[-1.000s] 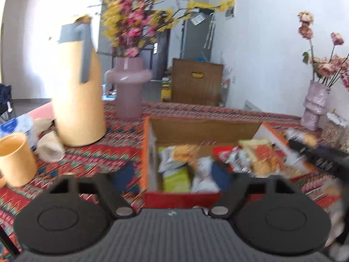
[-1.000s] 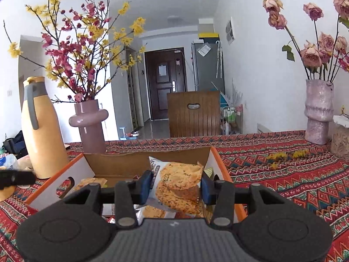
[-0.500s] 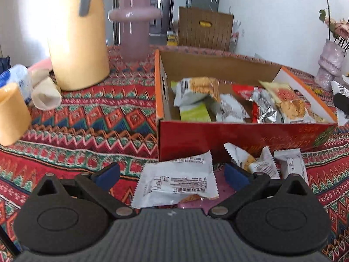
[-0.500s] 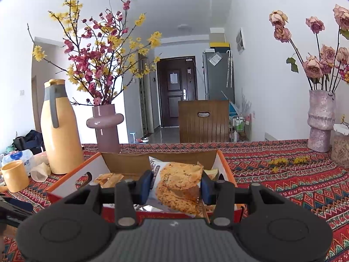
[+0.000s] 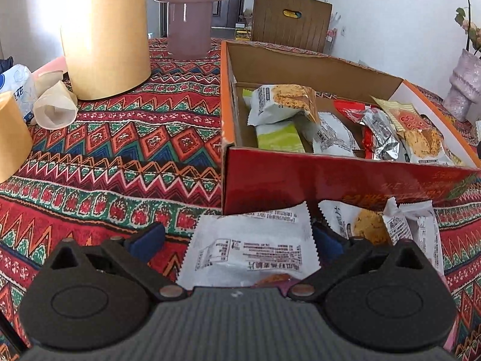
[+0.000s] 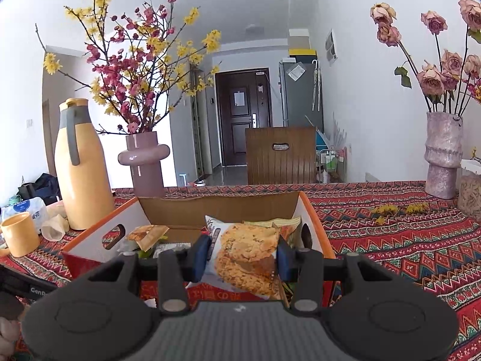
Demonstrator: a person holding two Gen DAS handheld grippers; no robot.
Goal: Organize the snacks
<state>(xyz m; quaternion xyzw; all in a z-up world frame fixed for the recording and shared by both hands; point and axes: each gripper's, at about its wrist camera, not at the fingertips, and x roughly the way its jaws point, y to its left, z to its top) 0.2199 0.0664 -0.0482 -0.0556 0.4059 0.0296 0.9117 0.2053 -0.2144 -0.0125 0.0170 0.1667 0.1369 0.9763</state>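
Observation:
A red and orange cardboard box (image 5: 330, 180) on the patterned tablecloth holds several snack packets. In the left wrist view my left gripper (image 5: 237, 239) is open, low over a white snack packet (image 5: 252, 249) lying in front of the box, one finger on each side of it. More white packets (image 5: 399, 225) lie to its right. In the right wrist view my right gripper (image 6: 242, 254) is shut on a cookie packet (image 6: 245, 258), held just above the box (image 6: 126, 225) near its front edge.
A tall yellow thermos (image 5: 105, 33), a pink vase (image 5: 189, 15) and a yellow cup (image 5: 12, 138) stand left of the box, with a crumpled paper cup (image 5: 54, 108). Another vase (image 6: 443, 153) with roses stands at the far right. A wooden chair (image 6: 281, 155) is behind the table.
My left gripper has dropped from above the box down to the white packet in front of it. My right gripper has drawn back and up a little with the cookie packet.

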